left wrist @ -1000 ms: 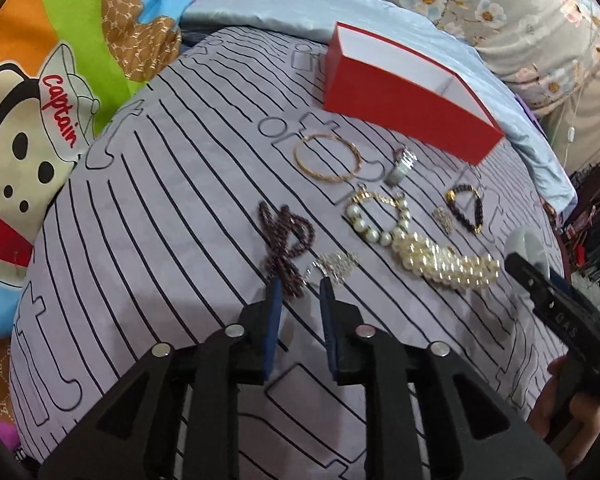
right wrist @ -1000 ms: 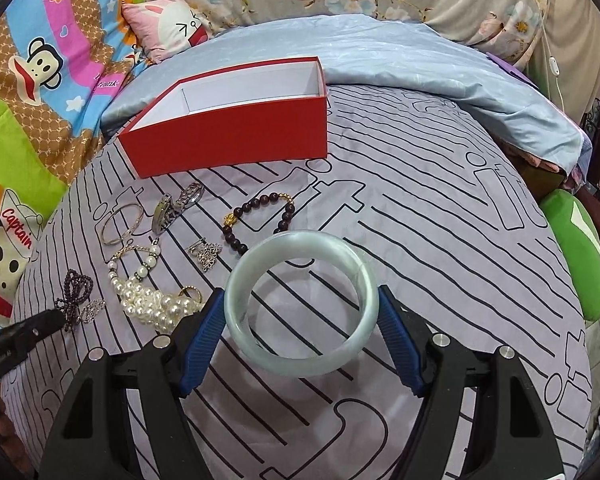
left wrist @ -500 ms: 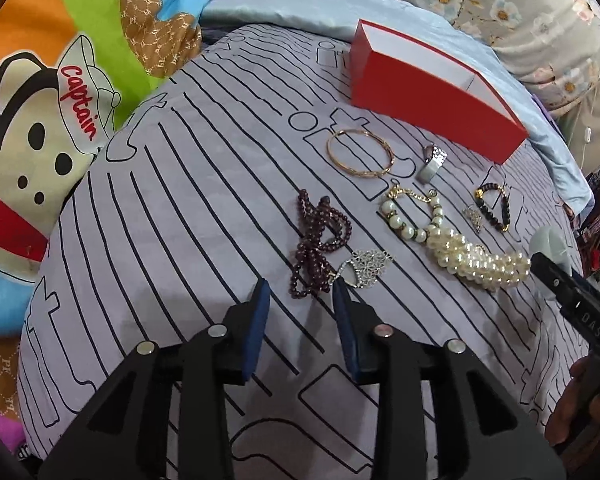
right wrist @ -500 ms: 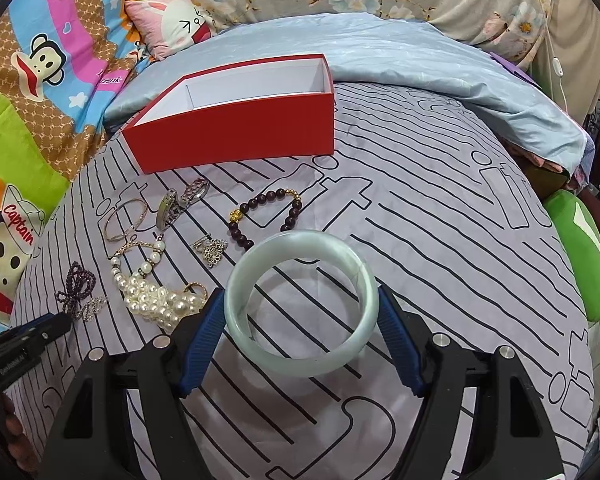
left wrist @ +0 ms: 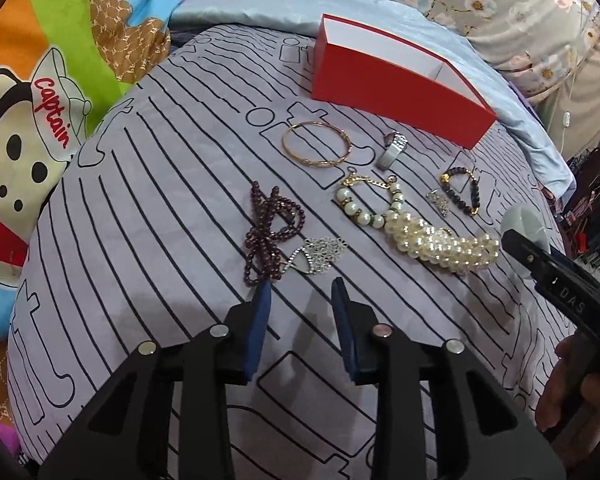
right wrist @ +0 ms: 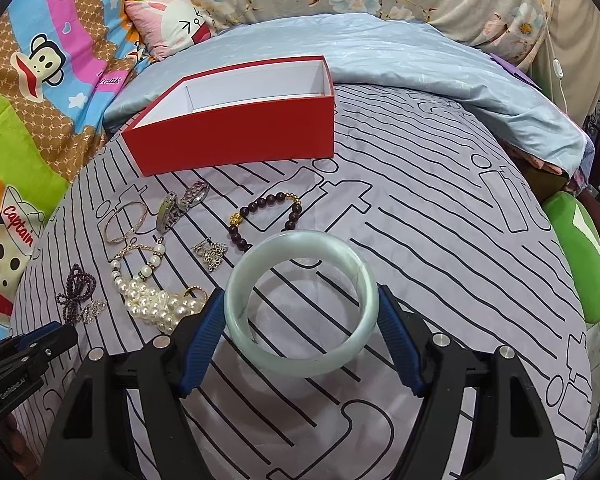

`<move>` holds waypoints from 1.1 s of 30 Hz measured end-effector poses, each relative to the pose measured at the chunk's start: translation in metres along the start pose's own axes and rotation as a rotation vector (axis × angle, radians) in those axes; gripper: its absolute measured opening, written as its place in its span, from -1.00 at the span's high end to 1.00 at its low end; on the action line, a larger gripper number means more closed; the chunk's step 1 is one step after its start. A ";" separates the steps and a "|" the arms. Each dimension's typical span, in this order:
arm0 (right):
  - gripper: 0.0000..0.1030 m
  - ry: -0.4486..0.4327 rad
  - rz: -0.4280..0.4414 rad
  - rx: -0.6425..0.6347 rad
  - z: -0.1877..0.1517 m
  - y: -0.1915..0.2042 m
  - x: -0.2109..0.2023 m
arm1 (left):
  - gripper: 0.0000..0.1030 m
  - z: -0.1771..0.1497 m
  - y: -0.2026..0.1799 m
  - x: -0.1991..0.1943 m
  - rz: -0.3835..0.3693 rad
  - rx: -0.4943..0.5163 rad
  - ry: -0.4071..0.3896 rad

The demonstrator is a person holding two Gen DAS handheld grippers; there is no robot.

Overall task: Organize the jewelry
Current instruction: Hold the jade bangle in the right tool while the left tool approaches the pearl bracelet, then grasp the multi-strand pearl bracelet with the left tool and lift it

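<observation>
On the grey striped bedspread lie a purple bead strand (left wrist: 270,228), a silver filigree piece (left wrist: 322,254), a pearl necklace (left wrist: 432,240), a gold bangle (left wrist: 316,144), a silver watch (left wrist: 394,150) and a dark bead bracelet (left wrist: 460,192). Behind them stands an open red box (right wrist: 236,136) with a white inside. My left gripper (left wrist: 300,284) is open and empty, its tips just short of the purple strand and the filigree piece. My right gripper (right wrist: 300,292) is shut on a pale green jade bangle (right wrist: 300,364), held above the spread.
A light blue quilt (right wrist: 420,64) is bunched behind the box. Cartoon-print bedding (right wrist: 28,128) runs along the left and a green cushion (right wrist: 580,252) sits at the right. A small silver charm (right wrist: 212,254) lies beside the bead bracelet. A hand (left wrist: 560,392) holds the right gripper.
My left gripper's jaws have spread wider and its tips have drawn back a little from the purple strand. The right gripper still holds the bangle in the same place.
</observation>
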State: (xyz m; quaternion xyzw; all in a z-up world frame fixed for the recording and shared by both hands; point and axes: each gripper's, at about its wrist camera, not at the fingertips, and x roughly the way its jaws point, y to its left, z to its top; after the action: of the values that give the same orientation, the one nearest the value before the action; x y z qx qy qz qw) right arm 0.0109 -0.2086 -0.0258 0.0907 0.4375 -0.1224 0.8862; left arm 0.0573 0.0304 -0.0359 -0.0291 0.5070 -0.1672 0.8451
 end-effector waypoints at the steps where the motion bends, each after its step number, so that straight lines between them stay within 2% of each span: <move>1: -0.40 0.000 0.000 -0.001 0.000 0.000 0.000 | 0.43 0.000 -0.002 -0.001 -0.007 0.002 0.000; 7: -0.40 0.000 -0.004 0.007 0.000 -0.003 -0.001 | 0.42 0.008 -0.025 -0.002 -0.043 0.048 -0.027; 16: -0.40 -0.004 -0.012 0.014 -0.002 -0.009 -0.006 | 0.39 0.018 -0.049 0.008 -0.108 0.024 -0.009; 17: -0.40 -0.007 -0.015 0.016 -0.002 -0.011 -0.007 | 0.37 0.018 -0.053 0.009 -0.125 0.013 -0.001; 19: -0.40 -0.011 -0.019 0.026 -0.002 -0.016 -0.011 | 0.14 0.019 -0.059 0.011 -0.134 -0.008 0.009; 23: -0.40 -0.026 -0.032 0.035 -0.001 -0.027 -0.020 | 0.00 0.028 -0.076 0.016 -0.149 -0.054 0.018; 25: -0.40 -0.035 -0.037 0.040 0.000 -0.033 -0.024 | -0.37 0.034 -0.084 0.019 -0.117 -0.078 0.022; 27: -0.40 -0.041 -0.039 0.046 0.000 -0.037 -0.026 | -0.58 0.040 -0.090 0.026 -0.022 -0.097 0.032; 29: -0.40 -0.040 -0.035 0.053 0.000 -0.040 -0.026 | -0.58 0.041 -0.092 0.039 0.069 -0.110 0.060; 30: -0.40 -0.037 -0.032 0.057 -0.001 -0.042 -0.025 | -0.58 0.039 -0.090 0.045 0.091 -0.112 0.081; 33: -0.40 -0.030 -0.020 0.060 -0.004 -0.043 -0.023 | -0.56 0.029 -0.084 0.048 0.107 -0.087 0.105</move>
State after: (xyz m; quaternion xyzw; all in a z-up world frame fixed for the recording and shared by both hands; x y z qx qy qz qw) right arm -0.0186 -0.2455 -0.0122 0.1112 0.4213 -0.1456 0.8882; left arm 0.0818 -0.0668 -0.0440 -0.0301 0.5582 -0.1008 0.8230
